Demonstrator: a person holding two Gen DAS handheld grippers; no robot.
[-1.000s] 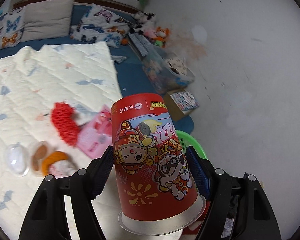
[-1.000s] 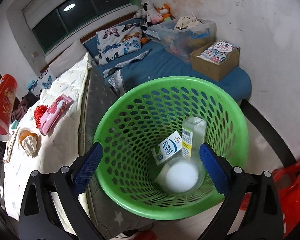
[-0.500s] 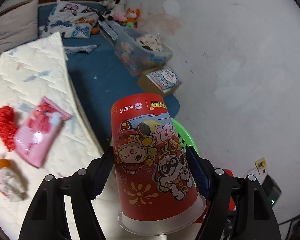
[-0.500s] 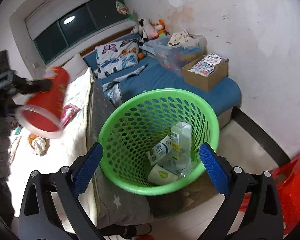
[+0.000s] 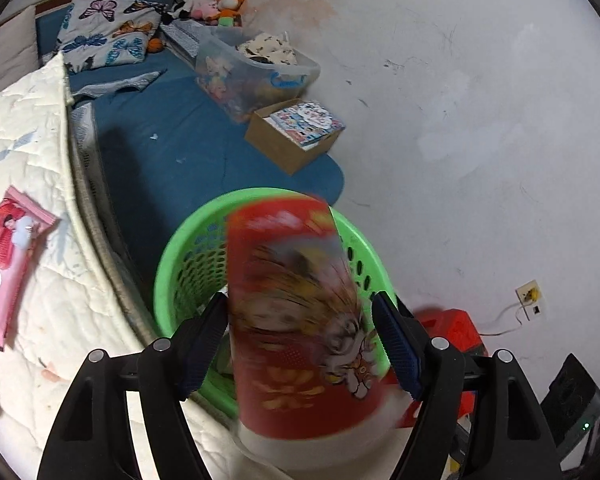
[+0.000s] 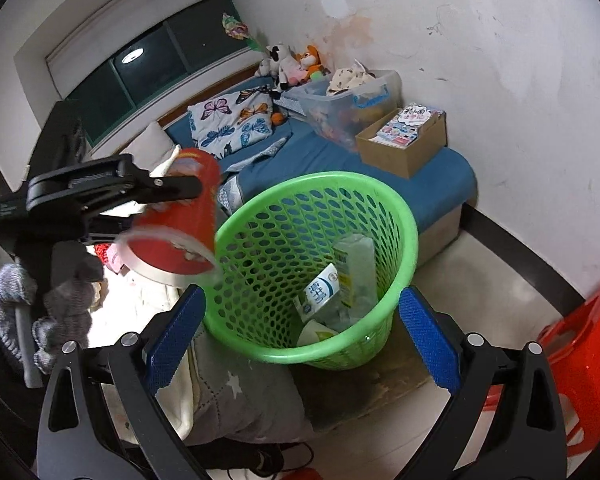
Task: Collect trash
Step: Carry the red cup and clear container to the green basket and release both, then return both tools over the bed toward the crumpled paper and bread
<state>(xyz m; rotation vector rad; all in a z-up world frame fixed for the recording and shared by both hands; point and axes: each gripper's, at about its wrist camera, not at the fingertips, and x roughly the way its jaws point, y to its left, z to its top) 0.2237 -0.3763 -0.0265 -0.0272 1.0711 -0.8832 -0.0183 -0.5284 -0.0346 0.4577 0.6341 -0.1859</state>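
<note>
A red paper cup (image 5: 296, 320) with cartoon figures sits between the blue pads of my left gripper (image 5: 300, 312), which is shut on it, mouth towards the camera. The cup looks smeared while the fingers stay sharp. It hangs over the near rim of the green mesh basket (image 5: 172, 264). In the right wrist view the cup (image 6: 180, 220) is tilted beside the basket's (image 6: 408, 220) left rim, one black finger (image 6: 160, 190) across it. My right gripper (image 6: 300, 296) is open and empty, short of the basket. Inside lie a milk carton (image 6: 320, 292), a clear bottle (image 6: 356, 264) and a white cup (image 6: 316, 334).
A pink packet (image 5: 4, 276) lies on the cream quilt (image 5: 28, 160) to the left. On the blue mattress behind are a cardboard box (image 5: 292, 140) and a clear storage bin (image 5: 256, 76). A red stool (image 6: 580, 340) stands at right. A knitted sleeve (image 6: 12, 300) shows at left.
My left gripper carried the red cup from over the quilt to the basket's rim, and the cup now looks blurred. My right gripper drew back from the basket, which appears smaller.
</note>
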